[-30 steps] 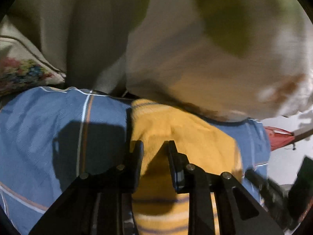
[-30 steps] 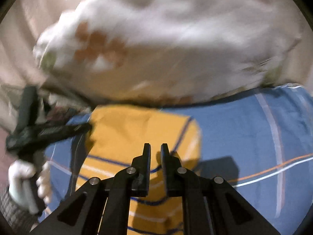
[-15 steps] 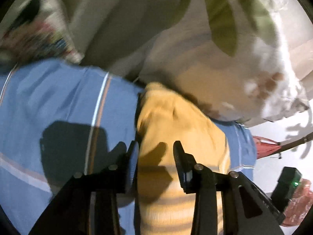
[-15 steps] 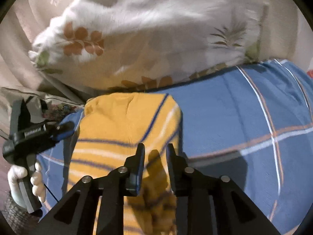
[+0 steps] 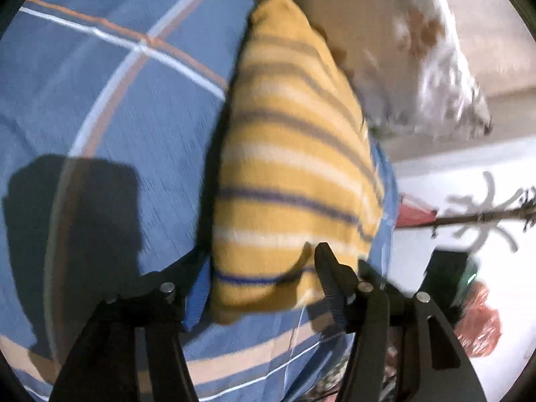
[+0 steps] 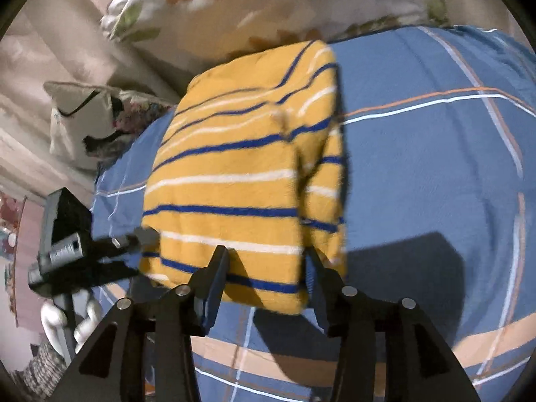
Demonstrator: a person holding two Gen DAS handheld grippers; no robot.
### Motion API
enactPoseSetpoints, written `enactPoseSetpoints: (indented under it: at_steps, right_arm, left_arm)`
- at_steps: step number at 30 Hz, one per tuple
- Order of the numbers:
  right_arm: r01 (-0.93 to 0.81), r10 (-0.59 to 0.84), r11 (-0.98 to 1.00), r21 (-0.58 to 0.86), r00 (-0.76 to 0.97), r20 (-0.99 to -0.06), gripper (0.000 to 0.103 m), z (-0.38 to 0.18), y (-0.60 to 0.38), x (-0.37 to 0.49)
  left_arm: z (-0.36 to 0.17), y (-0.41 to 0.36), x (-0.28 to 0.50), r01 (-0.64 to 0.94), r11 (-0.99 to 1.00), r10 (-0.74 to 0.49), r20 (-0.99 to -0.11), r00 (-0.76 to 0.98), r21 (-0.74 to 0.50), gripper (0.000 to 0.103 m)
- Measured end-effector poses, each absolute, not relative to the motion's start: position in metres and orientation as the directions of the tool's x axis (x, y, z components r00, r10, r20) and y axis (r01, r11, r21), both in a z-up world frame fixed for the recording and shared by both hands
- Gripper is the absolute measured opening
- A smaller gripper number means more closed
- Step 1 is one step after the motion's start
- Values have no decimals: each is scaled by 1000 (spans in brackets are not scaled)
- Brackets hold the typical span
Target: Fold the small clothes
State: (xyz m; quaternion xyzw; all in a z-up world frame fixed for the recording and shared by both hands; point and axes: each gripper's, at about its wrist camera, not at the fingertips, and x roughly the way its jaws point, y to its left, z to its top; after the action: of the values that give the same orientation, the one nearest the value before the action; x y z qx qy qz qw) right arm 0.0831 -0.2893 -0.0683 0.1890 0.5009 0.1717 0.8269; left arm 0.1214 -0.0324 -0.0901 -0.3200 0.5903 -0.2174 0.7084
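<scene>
Fingers (image 5: pixel 330 278) of the L gripper (image 5: pixel 261 273) stand wide apart at 6 o'clock in the L wrist view. Its jaws have just been opening. The near end of the folded yellow striped knit top (image 5: pixel 291 167) lies between them. The L pad sits just beside the cloth edge, the R one at the other edge; no squeeze shows, though blur makes it hard to be sure. The top runs from 6 o'clock up toward 12, flat on the blue checked bedsheet (image 5: pixel 117 100). Its far end is touching the floral pillow (image 5: pixel 418 67) at 1 o'clock.

R wrist view: fingers (image 6: pixel 217 268) of the R gripper (image 6: pixel 266 266) are also apart at 6 o'clock and straddle the top's near edge. These jaws have just been closing in a bit, but the pads don't visibly pinch the cloth. The top (image 6: pixel 234 174) lies centre-frame as a neat rectangle, with one narrower layer folded along its 3 o'clock side. The bedsheet (image 6: pixel 418 167) fills 2 to 5 o'clock. The pillow (image 6: pixel 268 6) lies across 12 o'clock. The L gripper shows at 8 o'clock, tips at the top's near L corner, held by a white-gloved hand (image 6: pixel 83 325). A pale cushion (image 6: pixel 77 117) lies at 10 o'clock.
</scene>
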Motion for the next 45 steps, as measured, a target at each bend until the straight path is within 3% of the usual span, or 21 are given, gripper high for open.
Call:
enactPoseSetpoints:
  at_steps: [1,2,6,10,12,14,15,16,24,30,33,34,35,36,37,38,39,45]
  right_arm:
    - [-96,479,868,488,427,-767,6,-70,-288,83]
    - [-90,477,868,488,424,-770,5,-71,-289,82]
    - [-66,449,881,469,430,-783,5,-72,-308,73]
    - [-78,460,874,479,446,-768,8,-63,-315,74]
    - [-94,450,877,472,505,-736,18,-46,-319,74]
    - [-80,435,877,474,552,-711,71,-33,-325,82]
    - [-56,416,878,476,580,-700,77,-29,-330,91]
    - [-42,408,875,482,601,-688,77,-28,-333,99]
    - [74,426,832,549,548,-720,77,-62,-338,175]
    - [66,444,834,547,507,-739,77,-77,-314,197]
    - [81,442,826,558,520,-730,77,-84,-307,199]
    - [90,446,818,568,524,-725,67,-85,-306,199]
    - [95,460,807,583,518,-721,52,-85,-306,200]
    - [97,473,799,593,509,-720,47,-84,-306,200]
    - [91,461,810,579,511,-726,39,-78,-304,199]
    - [75,455,822,565,511,-730,36,-73,-301,198]
    - [59,454,829,557,511,-730,35,-66,-296,198]
    - [-44,530,786,617,560,-636,33,-24,-274,188]
  left_arm:
    - [-85,-42,117,-34,755,-636,-744,207,-655,46]
    - [-80,-47,115,-11,785,-603,-769,213,-619,30]
    - [-65,-46,103,9,830,-543,-803,244,-558,26]
    - [-50,-32,96,57,818,-565,-783,261,-572,26]
    - [-44,-21,101,69,795,-596,-754,277,-603,27]
    - [-39,-9,119,59,787,-600,-739,306,-615,35]
    - [-40,-4,132,53,784,-600,-734,320,-618,45]
    - [-40,-3,141,46,785,-595,-733,330,-617,49]
    - [-60,-29,213,75,746,-652,-704,281,-662,54]
    - [-78,-48,227,85,667,-734,-634,242,-740,88]
    - [-80,-55,222,73,680,-724,-654,218,-729,89]
    - [-79,-58,221,75,699,-707,-672,218,-711,88]
    - [-77,-58,219,73,718,-688,-691,221,-692,75]
    - [-75,-58,218,71,731,-675,-704,220,-679,60]
    - [-70,-56,218,72,727,-679,-699,223,-683,54]
    - [-66,-53,218,70,720,-685,-692,227,-690,41]
    - [-61,-48,218,68,713,-692,-685,229,-698,35]
    - [-16,-11,206,77,724,-671,-674,309,-685,34]
